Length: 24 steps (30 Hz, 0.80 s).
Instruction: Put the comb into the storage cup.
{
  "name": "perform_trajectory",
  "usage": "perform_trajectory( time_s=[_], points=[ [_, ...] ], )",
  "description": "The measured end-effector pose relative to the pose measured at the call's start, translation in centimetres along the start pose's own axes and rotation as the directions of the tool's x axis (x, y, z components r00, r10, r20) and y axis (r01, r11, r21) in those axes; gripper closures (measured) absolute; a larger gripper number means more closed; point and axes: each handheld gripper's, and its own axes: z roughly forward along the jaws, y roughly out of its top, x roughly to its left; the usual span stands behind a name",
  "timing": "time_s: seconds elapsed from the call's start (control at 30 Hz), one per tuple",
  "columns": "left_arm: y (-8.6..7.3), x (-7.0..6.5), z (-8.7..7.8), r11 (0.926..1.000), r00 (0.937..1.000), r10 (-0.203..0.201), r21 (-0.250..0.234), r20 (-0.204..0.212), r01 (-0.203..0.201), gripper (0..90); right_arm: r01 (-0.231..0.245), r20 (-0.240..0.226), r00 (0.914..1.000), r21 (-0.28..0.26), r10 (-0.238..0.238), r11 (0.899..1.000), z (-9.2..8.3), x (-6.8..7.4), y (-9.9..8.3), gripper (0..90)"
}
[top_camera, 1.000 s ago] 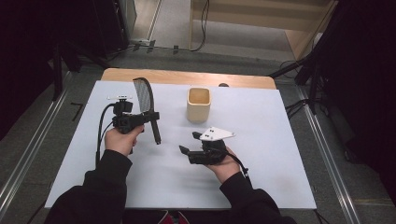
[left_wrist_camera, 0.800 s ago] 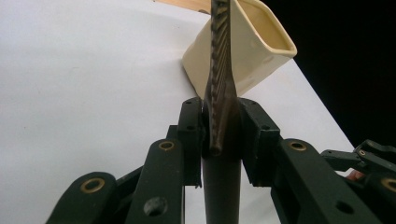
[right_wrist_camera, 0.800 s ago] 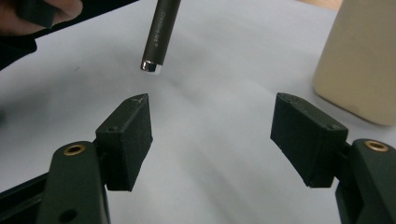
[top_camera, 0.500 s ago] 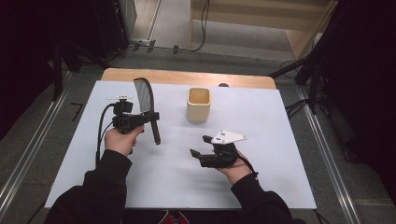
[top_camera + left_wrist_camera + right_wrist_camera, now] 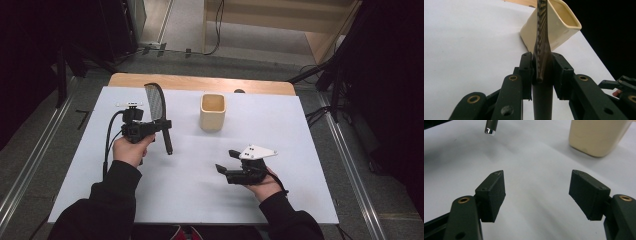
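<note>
Under the right gripper (image 5: pixel 227 161), whose jaws stood wide apart with nothing between them, lay a bare white table top (image 5: pixel 190 195), ending beyond the cream holder (image 5: pixel 212 112) in a strip of light wood, with grey floor and dark surroundings farther off. The left gripper (image 5: pixel 165 125) was clamped on the dark handle of a slotted spatula (image 5: pixel 156 102). Its perforated, pale head rose past the jaws, the handle's shiny end pointed toward the right gripper, and the cream holder stood just beyond it.
</note>
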Motion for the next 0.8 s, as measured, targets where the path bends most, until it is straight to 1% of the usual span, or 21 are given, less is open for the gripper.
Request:
perform_trajectory(
  time_s=[0.1,0.13,0.37,0.4,0.53,0.57,0.67,0.8],
  points=[
    [0.0,0.0,0.0,1.0,1.0,0.005,0.005,-0.004,-0.005,72.3,-0.012,0.009,0.9999,0.003,0.012,1.0,-0.4,-0.3,-0.4,27.2],
    [0.0,0.0,0.0,1.0,1.0,0.006,0.006,-0.004,-0.006,72.3,-0.01,0.012,0.9999,0.013,0.01,1.0,-0.5,-0.4,-0.5,27.2],
    [0.0,-0.2,-0.1,1.0,1.0,0.009,-0.003,-0.001,-0.009,72.3,-0.01,0.025,0.9996,0.011,0.01,1.0,-1.7,-0.9,-1.2,27.2],
    [0.0,-0.2,-0.1,0.9999,0.9999,0.01,-0.002,0.002,-0.01,72.3,-0.01,0.032,0.9994,0.018,0.009,1.0,-1.9,-1.0,-1.3,27.2],
    [0.0,-0.2,0.1,1.0,0.9999,0.009,-0.001,0.004,-0.009,72.3,-0.021,0.035,0.9992,0.016,0.02,1.0,-2.5,-1.5,-1.9,27.2],
    [0.1,-0.3,0.1,0.9999,0.9999,0.013,0.0,0.004,-0.013,72.3,-0.017,0.038,0.9992,0.016,0.016,1.0,-2.7,-1.6,-2.1,27.2],
    [0.1,-0.4,0.1,0.9998,0.9998,0.021,-0.001,0.006,-0.021,72.3,-0.031,0.045,0.9985,0.011,0.03,0.999,-3.2,-1.9,-2.4,27.2],
    [0.3,-0.5,0.2,0.9997,0.9997,0.023,0.0,0.012,-0.023,72.3,-0.04,0.05,0.9979,0.007,0.04,0.999,-3.6,-2.1,-2.7,27.1]
  ],
)
